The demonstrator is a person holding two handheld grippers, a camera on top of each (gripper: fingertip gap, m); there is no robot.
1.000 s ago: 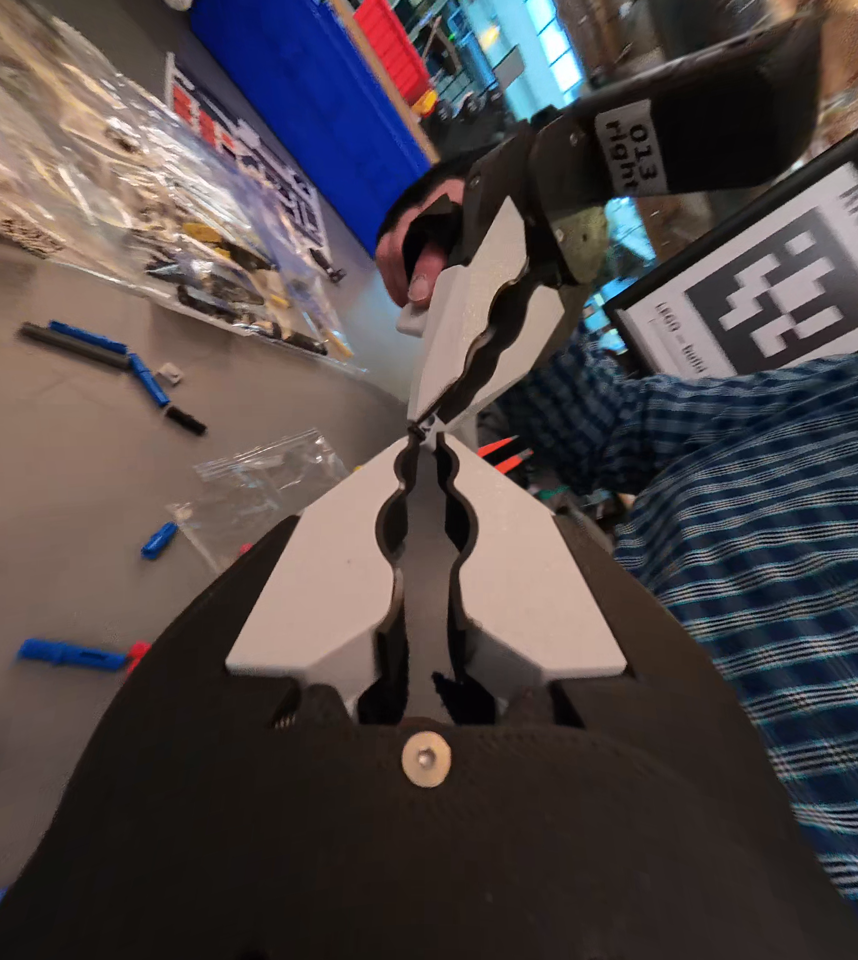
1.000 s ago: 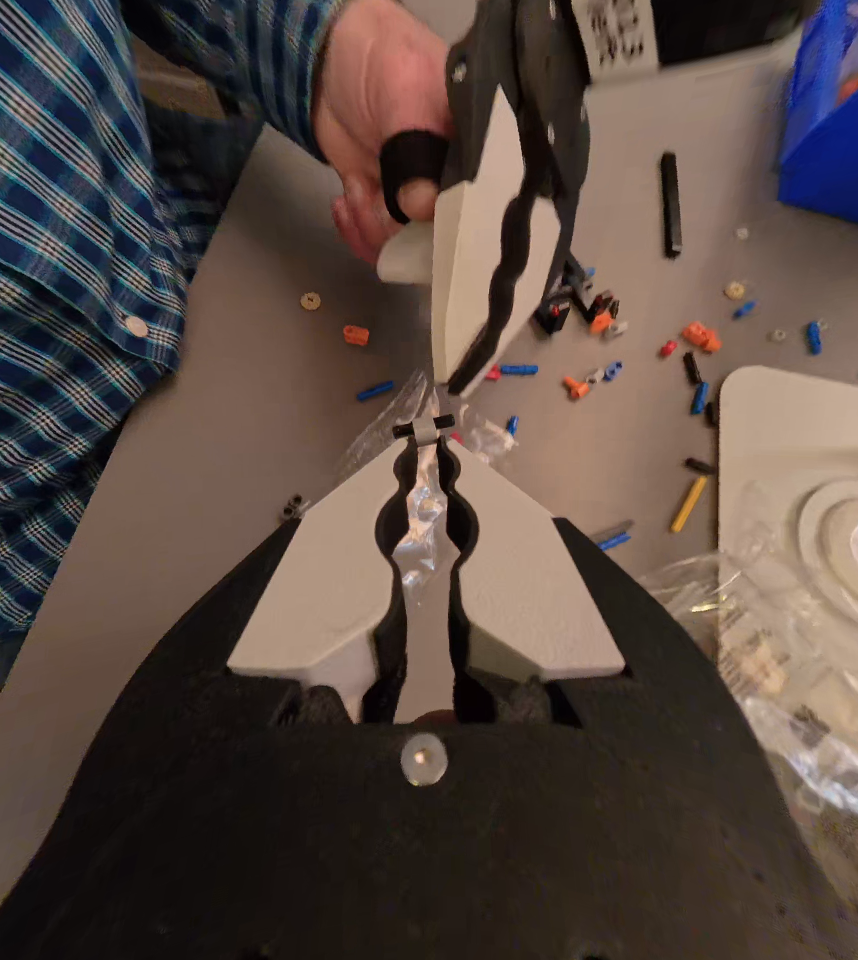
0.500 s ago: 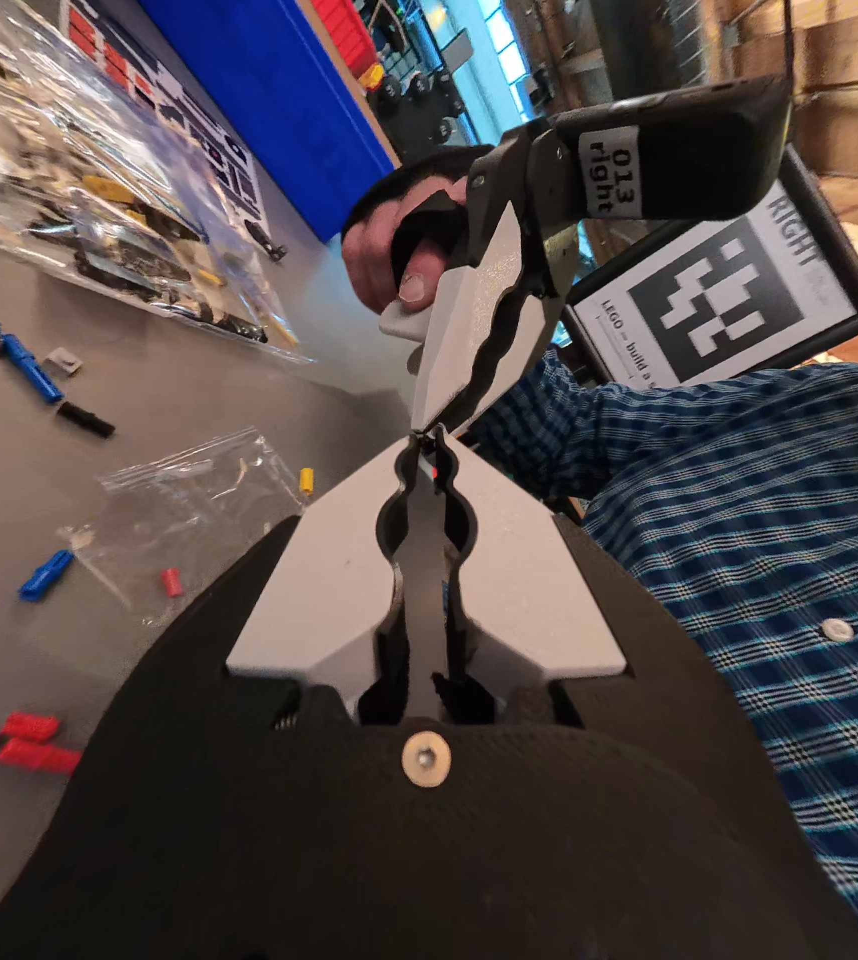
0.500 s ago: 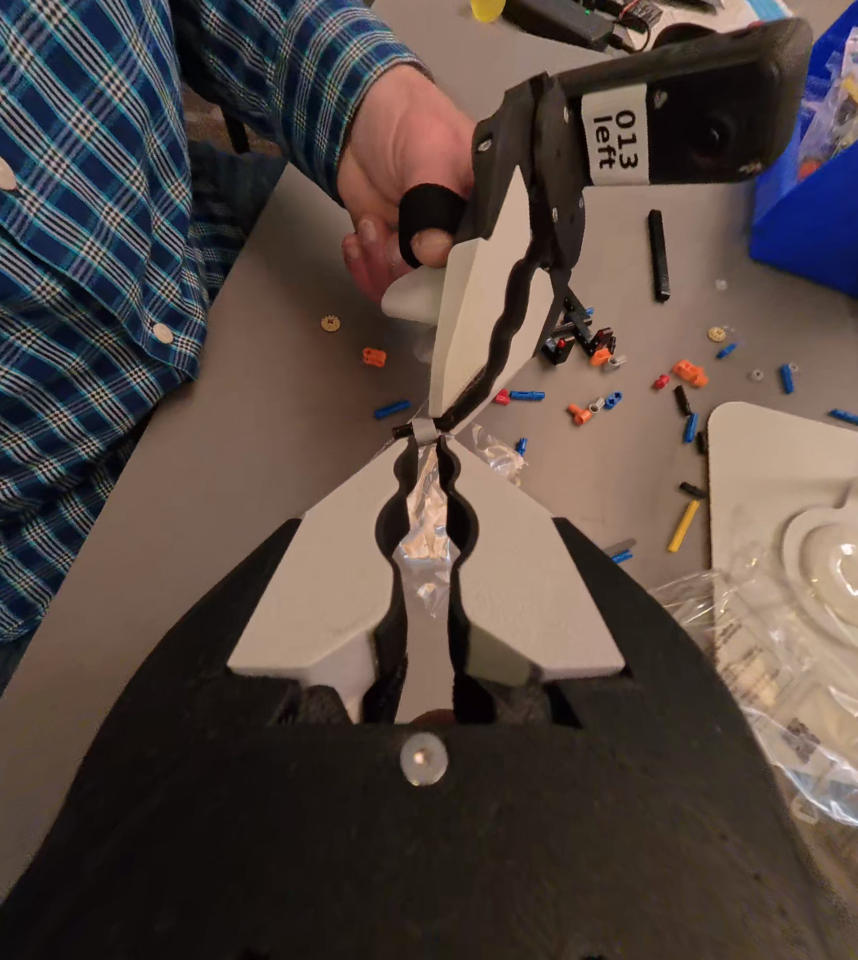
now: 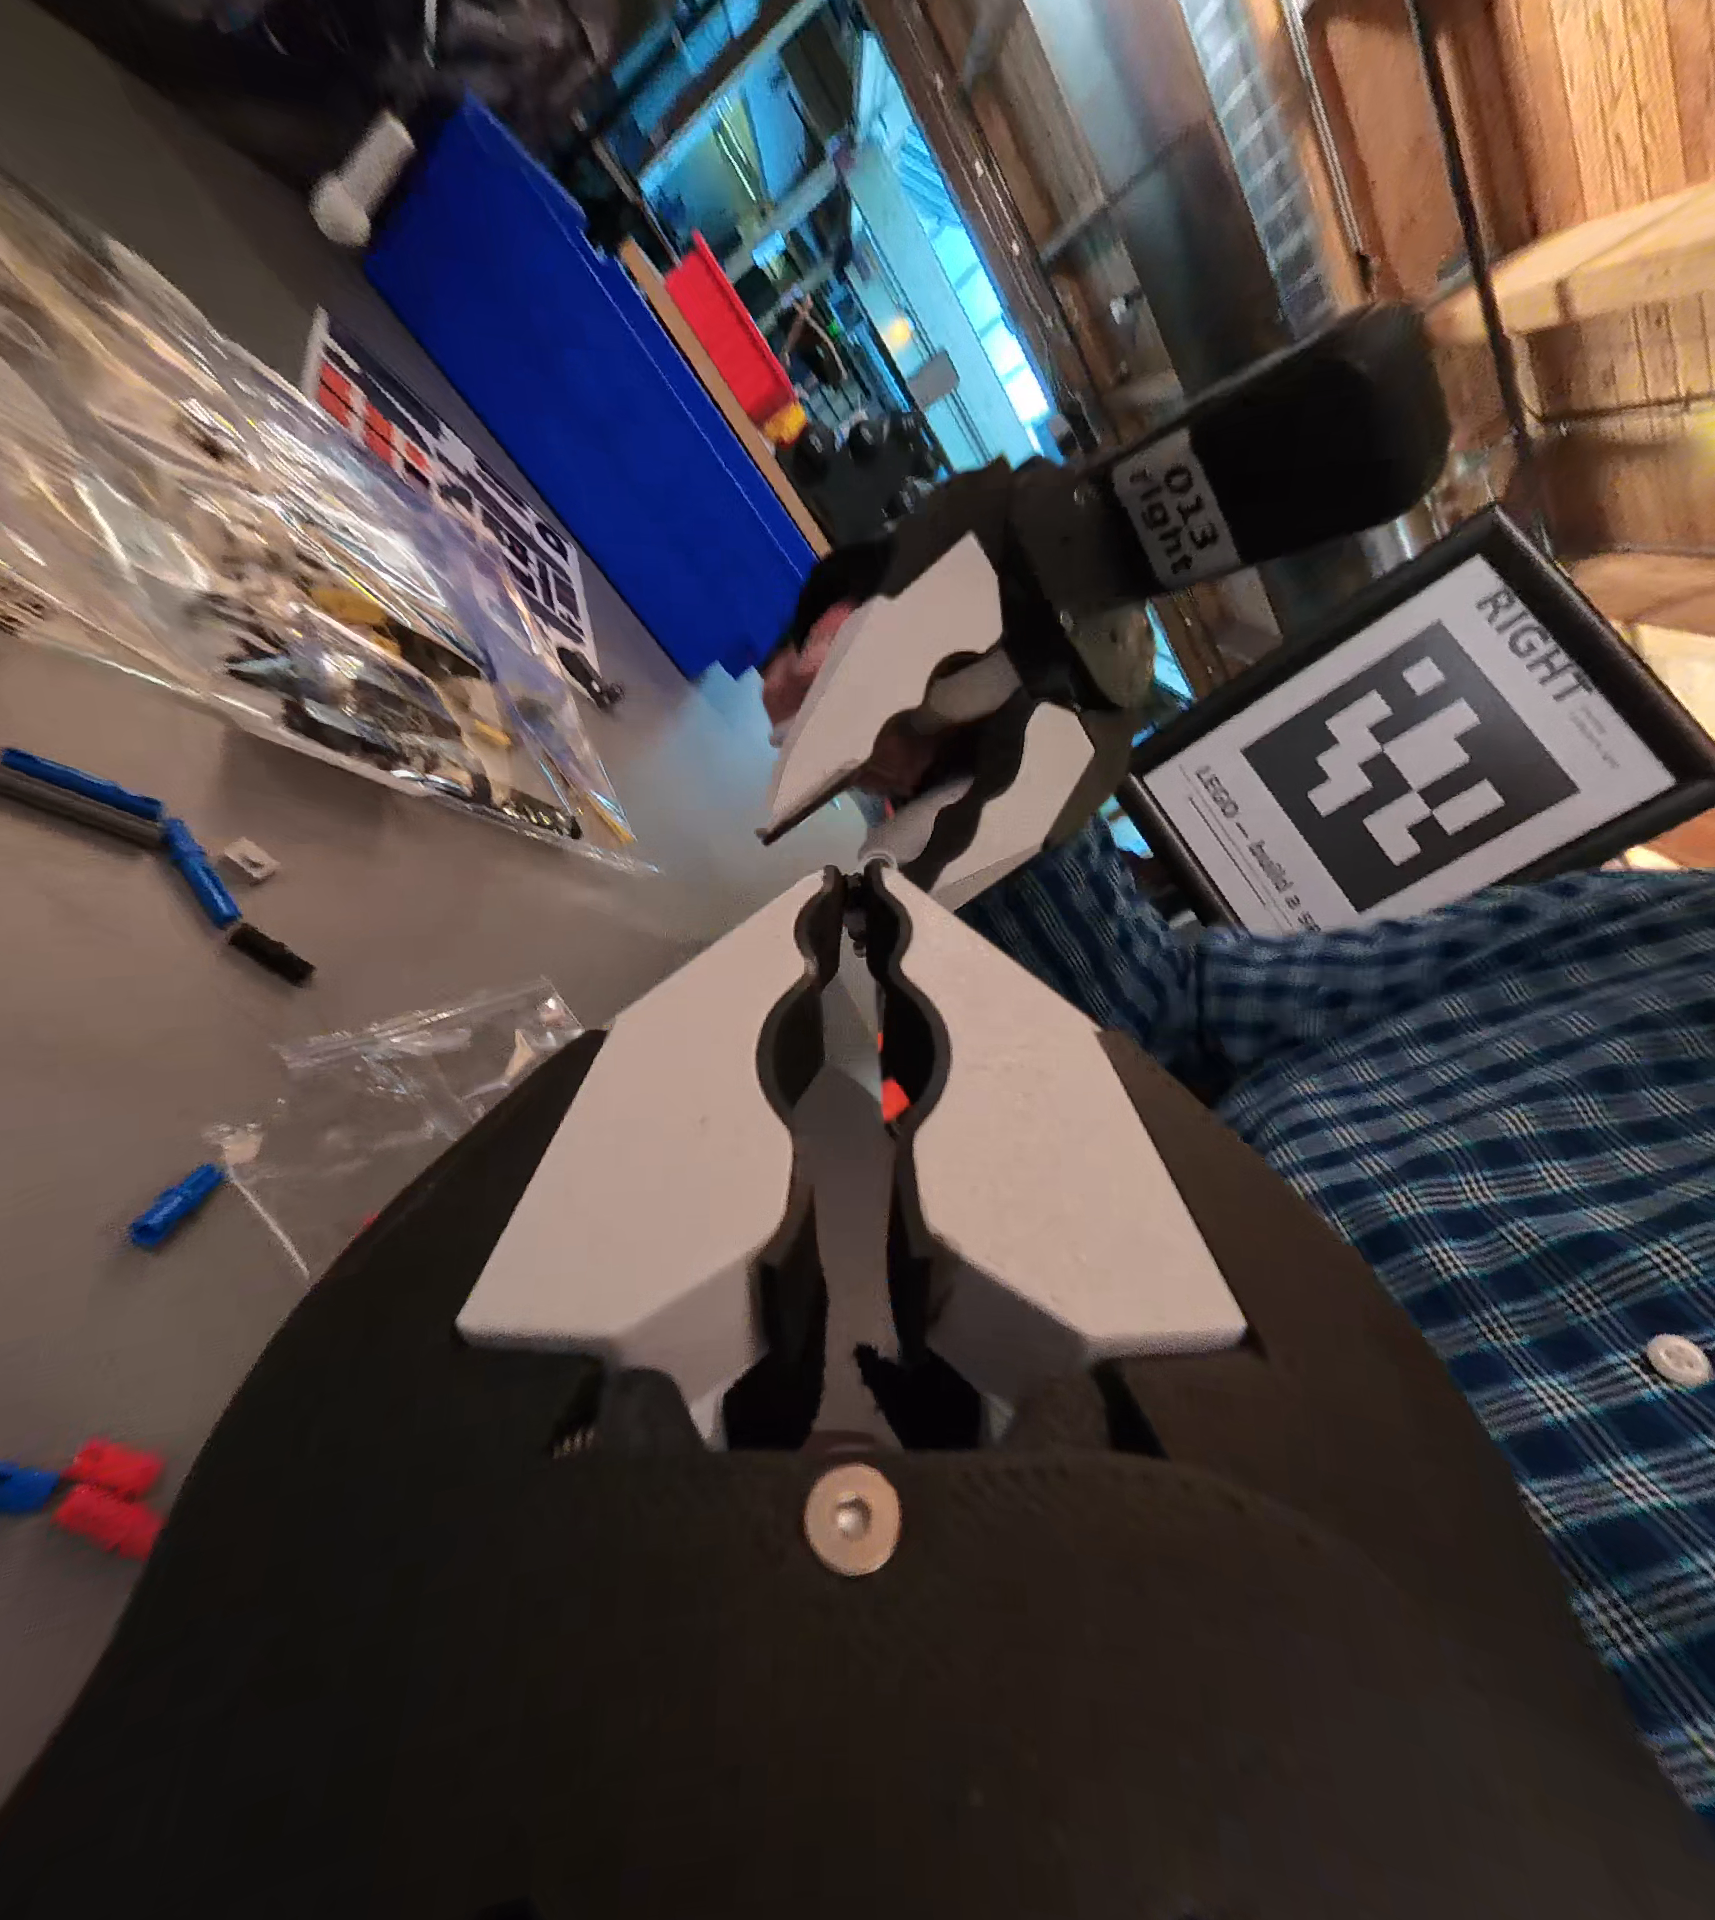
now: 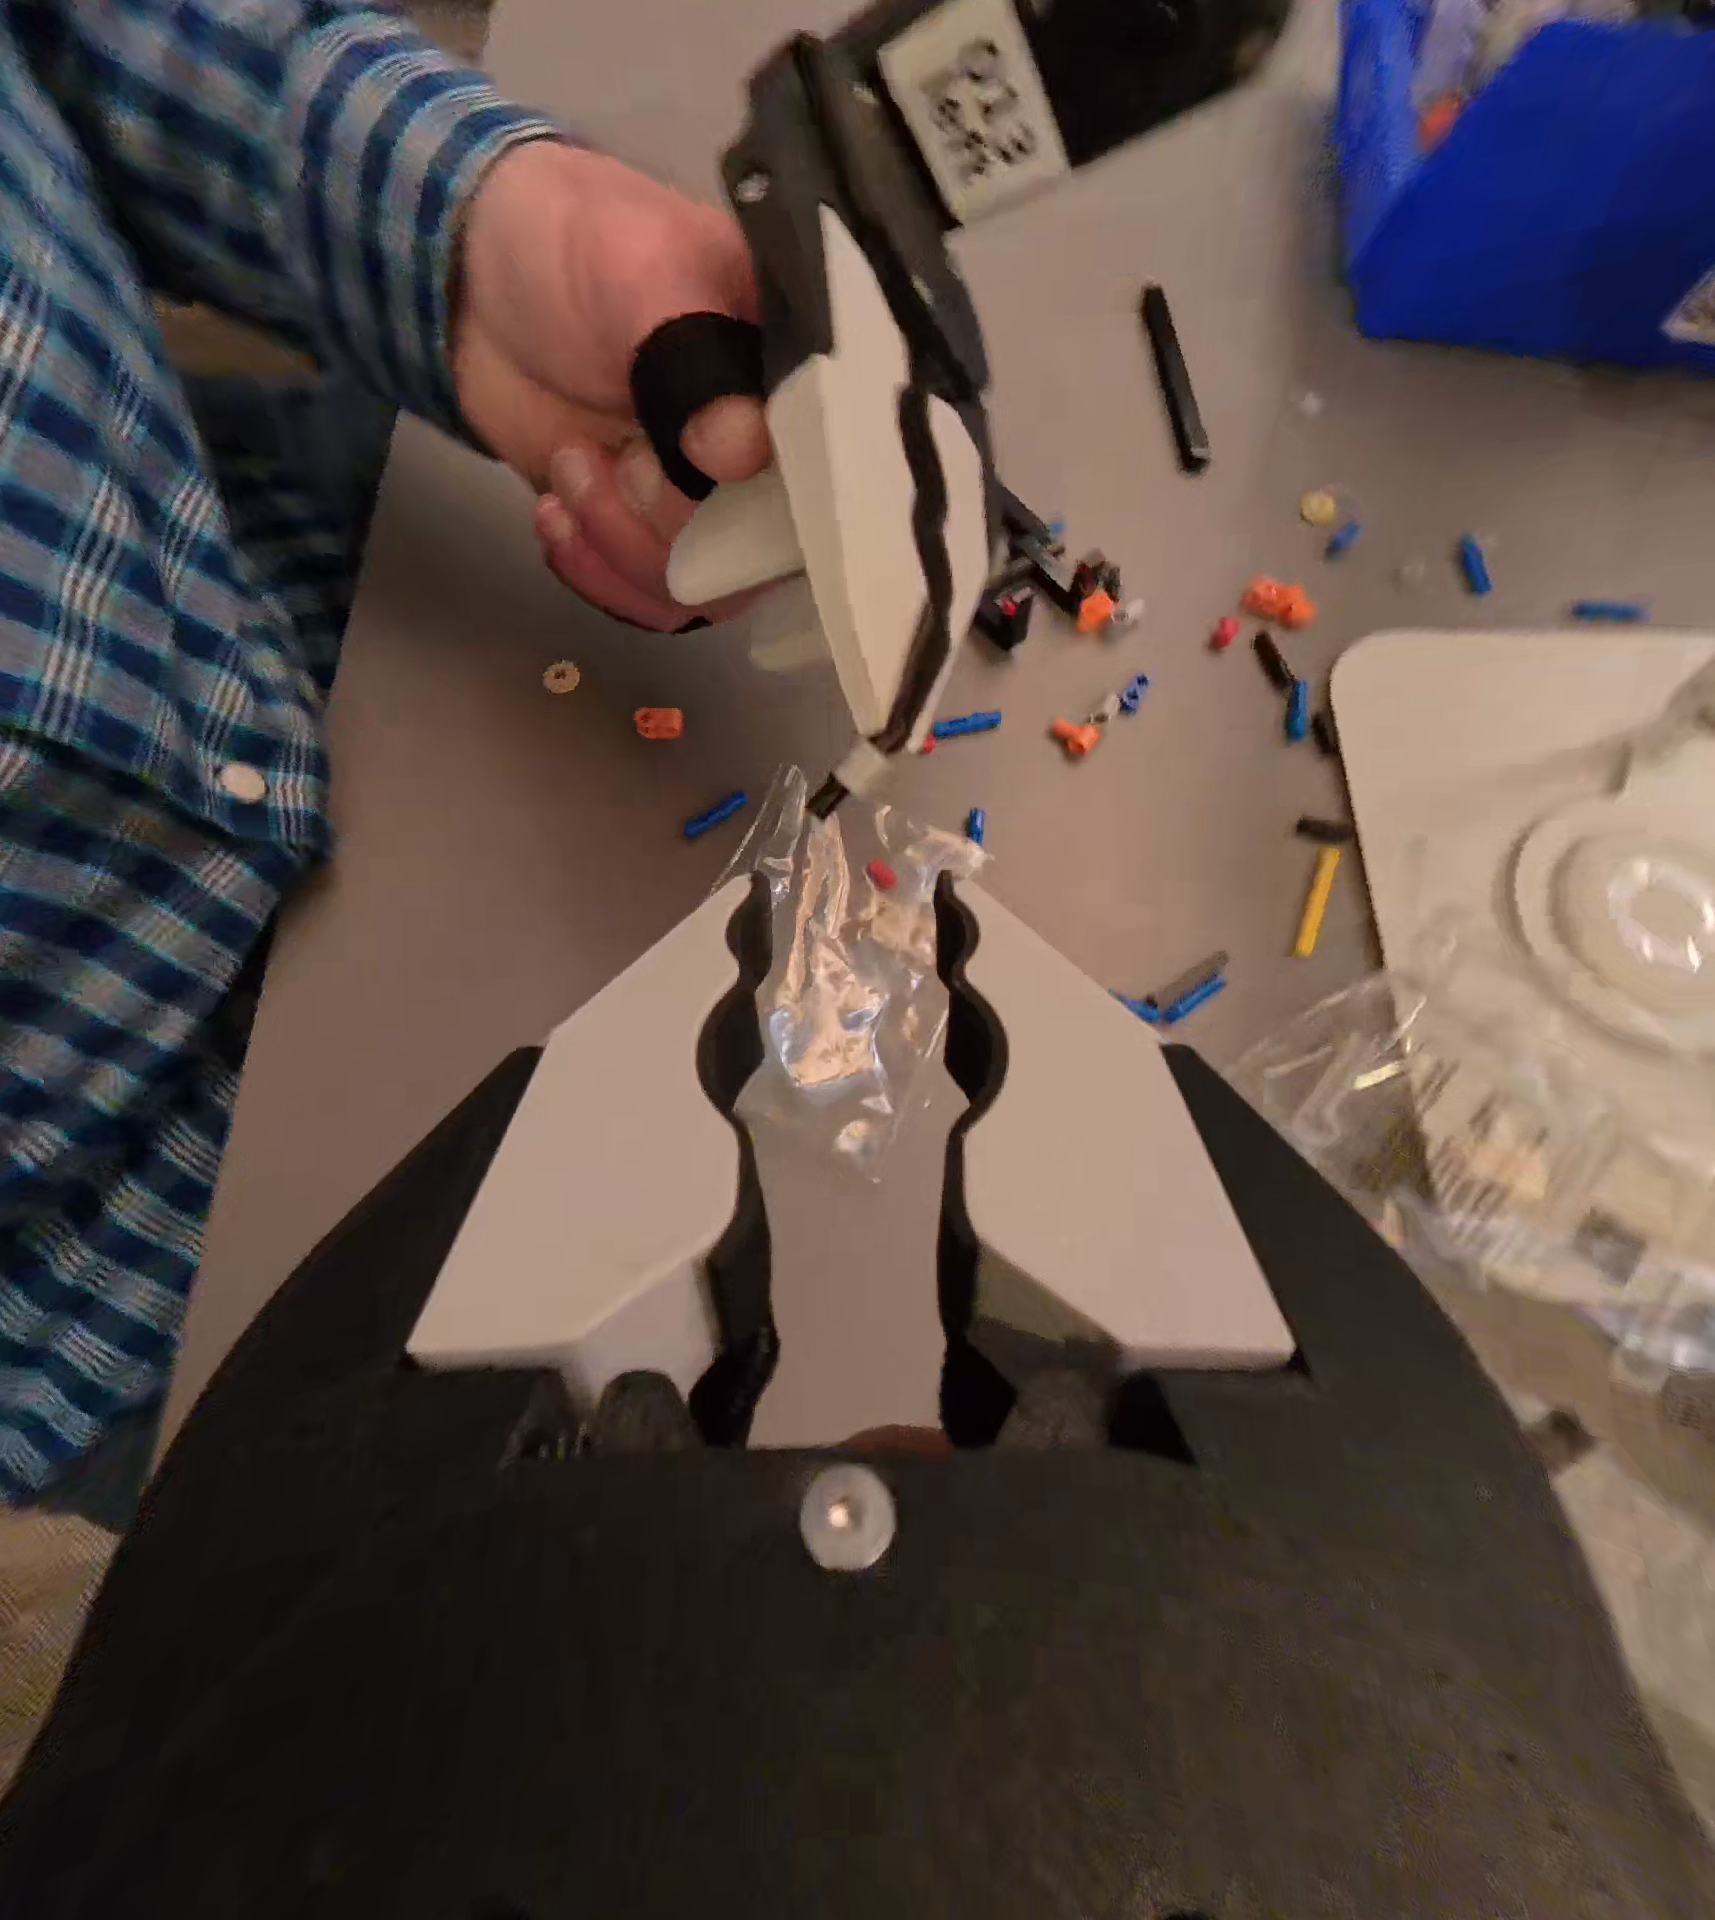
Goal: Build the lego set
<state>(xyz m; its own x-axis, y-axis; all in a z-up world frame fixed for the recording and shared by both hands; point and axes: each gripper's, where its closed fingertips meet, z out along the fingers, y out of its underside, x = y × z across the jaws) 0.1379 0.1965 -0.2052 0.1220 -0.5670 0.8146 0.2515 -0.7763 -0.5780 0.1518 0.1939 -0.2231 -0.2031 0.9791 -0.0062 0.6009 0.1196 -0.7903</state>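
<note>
My left gripper [image 5: 858,885] is shut on a small light grey connector with a black pin [image 6: 848,781], held in the air above the grey table. The piece shows just past the left tips in the left wrist view [image 5: 875,856]. In the right wrist view the left gripper [image 6: 882,740] points down at me, held by a hand. My right gripper [image 6: 845,883] is open and empty, its tips a little below the piece. In the left wrist view the right gripper [image 5: 858,844] stands open right in front of the left tips.
A clear plastic bag [image 6: 842,997] lies on the table under my right fingers. Loose blue, orange, red and black pieces [image 6: 1274,603] are scattered beyond. A white base plate [image 6: 1518,831], clear bags of parts [image 5: 157,540], a blue bin [image 6: 1580,208] and a framed sign [image 5: 1435,748] stand around.
My right gripper has opened and let go of the small connector and drawn back a little. My left gripper stays shut on it.
</note>
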